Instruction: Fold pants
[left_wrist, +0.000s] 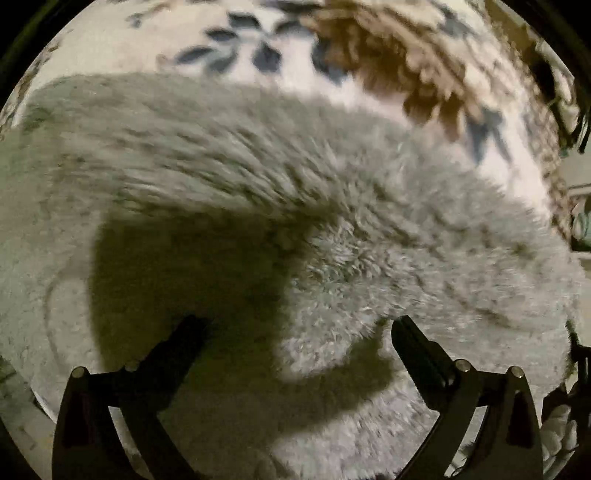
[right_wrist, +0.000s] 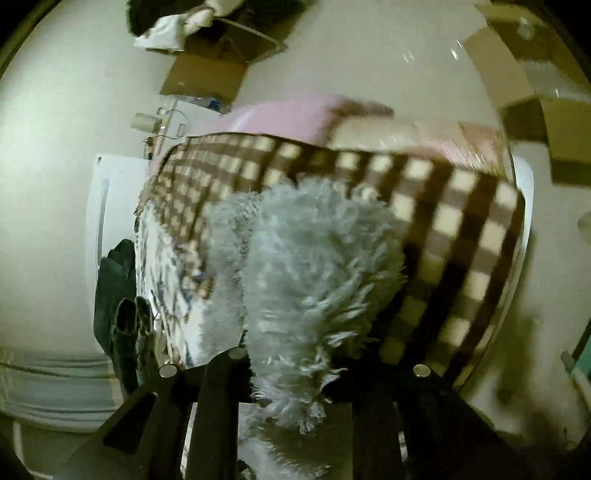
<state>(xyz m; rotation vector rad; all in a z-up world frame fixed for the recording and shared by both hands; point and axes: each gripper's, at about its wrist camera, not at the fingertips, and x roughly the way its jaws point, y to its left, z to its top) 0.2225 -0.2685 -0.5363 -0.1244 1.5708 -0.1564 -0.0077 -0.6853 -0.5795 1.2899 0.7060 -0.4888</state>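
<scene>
Left claw (left_wrist: 295, 332) stands open over the fluffy grey pants (left_wrist: 258, 192), its two dark fingers (left_wrist: 181, 350) spread wide at 7 and 5 o'clock with nothing between them; whether their tips touch the pile cannot be told. In the left wrist view the pants fill most of the picture. They lie as a broad band whose long axis runs from 9 o'clock, arching up over the centre, and down toward 4 o'clock, with a folded lobe of the fleece turned in toward 6 o'clock. A dark shadow lies on the cloth at 7 o'clock. Beyond the pants, from 11 to 2 o'clock, shows a pale blanket with blue leaf shapes (left_wrist: 258, 44) and a brown patch.

Right claw (right_wrist: 295, 387) is closed on a bunch of the pants (right_wrist: 314, 266): the fleece comes out from between the dark fingers at 6 o'clock and stands away from them toward 12 o'clock, its long axis running almost straight up the right wrist view. Behind it a brown-and-cream checked blanket (right_wrist: 443, 206) spreads from 10 to 4 o'clock over a bed, with pink bedding (right_wrist: 288, 114) past it at 12 o'clock. Cardboard boxes (right_wrist: 207, 74) sit on the pale floor at 11 o'clock, and dark clothing (right_wrist: 114, 288) hangs at 8 o'clock. Both views are blurred.
</scene>
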